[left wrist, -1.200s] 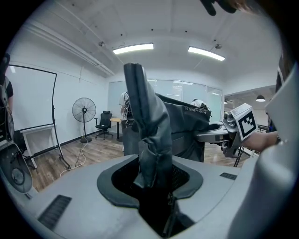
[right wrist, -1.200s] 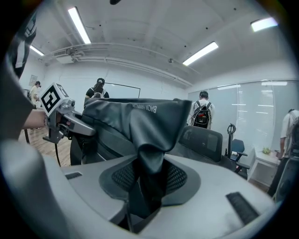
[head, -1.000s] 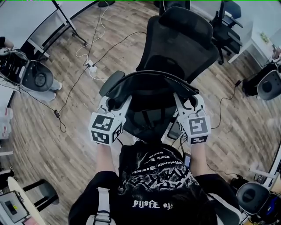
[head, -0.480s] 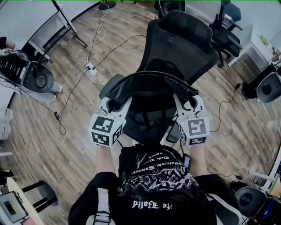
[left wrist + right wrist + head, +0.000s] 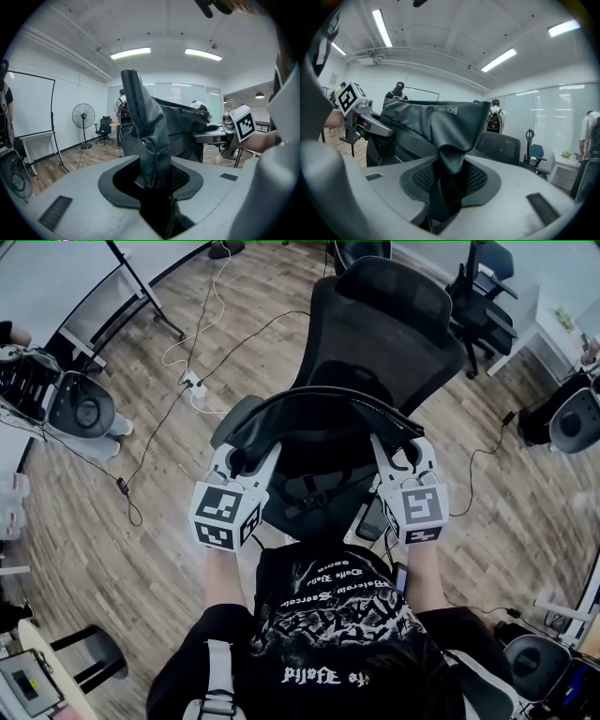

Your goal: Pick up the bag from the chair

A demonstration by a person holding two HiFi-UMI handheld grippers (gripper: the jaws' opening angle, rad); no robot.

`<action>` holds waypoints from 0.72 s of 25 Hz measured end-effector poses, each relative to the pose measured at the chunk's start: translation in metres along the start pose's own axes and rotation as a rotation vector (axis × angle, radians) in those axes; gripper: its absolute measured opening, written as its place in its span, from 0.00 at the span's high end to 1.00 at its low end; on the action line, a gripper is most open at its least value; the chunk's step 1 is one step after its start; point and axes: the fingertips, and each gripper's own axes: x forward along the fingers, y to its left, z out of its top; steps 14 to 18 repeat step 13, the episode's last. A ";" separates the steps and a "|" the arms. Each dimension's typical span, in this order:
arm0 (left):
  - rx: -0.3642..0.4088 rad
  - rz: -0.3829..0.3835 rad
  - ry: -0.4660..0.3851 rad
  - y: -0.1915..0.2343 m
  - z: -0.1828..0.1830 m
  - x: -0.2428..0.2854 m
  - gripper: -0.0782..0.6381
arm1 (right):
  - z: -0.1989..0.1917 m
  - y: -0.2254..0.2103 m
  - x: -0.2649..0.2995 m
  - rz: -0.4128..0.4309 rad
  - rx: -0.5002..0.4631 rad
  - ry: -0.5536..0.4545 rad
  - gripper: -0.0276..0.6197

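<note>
Each clenched on a thin pinch of the bag [image 5: 314,413] above the chair [image 5: 384,324], the left claw [image 5: 242,463] and right claw [image 5: 401,457] could lose the slick fabric if it sags.

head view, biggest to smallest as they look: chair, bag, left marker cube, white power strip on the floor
1. chair
2. bag, close behind; it hides the seat, so that gap is unsure
3. left marker cube, enlarged by nearness to the camera
4. power strip, far smaller
</note>
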 end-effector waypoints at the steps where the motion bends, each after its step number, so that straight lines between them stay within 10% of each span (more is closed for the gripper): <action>1: 0.001 -0.001 -0.004 0.000 0.000 -0.001 0.70 | 0.000 0.000 0.000 -0.001 0.000 -0.003 0.76; 18: -0.011 -0.007 0.017 -0.004 -0.009 0.003 0.70 | -0.011 0.000 -0.002 -0.007 -0.003 0.014 0.76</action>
